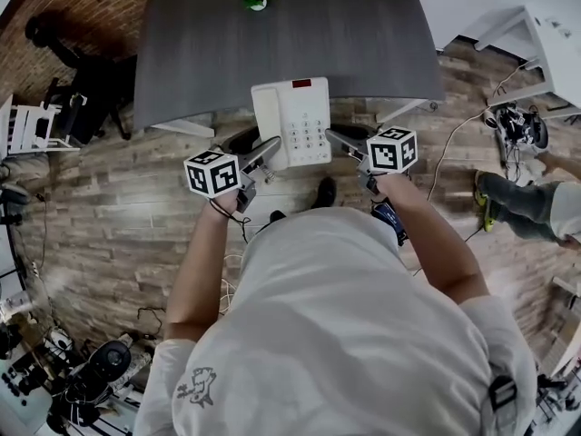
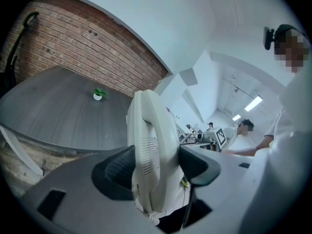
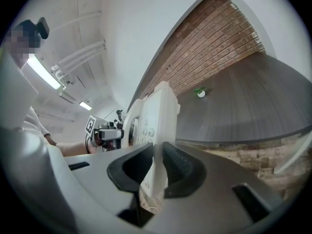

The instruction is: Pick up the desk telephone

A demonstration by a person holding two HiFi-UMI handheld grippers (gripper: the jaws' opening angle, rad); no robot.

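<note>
The phone [image 1: 292,121] hangs between the two grippers, seemingly lifted clear at the near edge of the desk [image 1: 272,53], its lower half over the floor [image 1: 118,225]. The left gripper [image 1: 265,150] is clamped on the handset [image 2: 148,140] side. The right gripper [image 1: 340,140] pinches the thin opposite rim.

The main risk, as I judge it, is the handset. It only rests in its cradle, so if the left pads [image 2: 117,172] bear mostly on it, it could lift or twist off the body and leave the right gripper carrying the load alone. That right hold is narrow and sits on a smooth plastic lip, so any tilt could let the rim slide out from between the fingers. Pulling the two grippers apart or out of step would pry the phone loose. A coiled cord end shows below the left fingers and might snag.

The phone is hard, glossy white plastic, a flat wedge with a rounded handset, slotted vents, a keypad [image 1: 309,134] and a small red window. The pads are black, ribbed and rubbery, set in grey moulded jaws. Beyond the fingertips lies the dark matte woodgrain desk with a small plant [image 1: 259,0]. Past that is a brick wall [image 2: 87,48]. The floor is wood plank.
</note>
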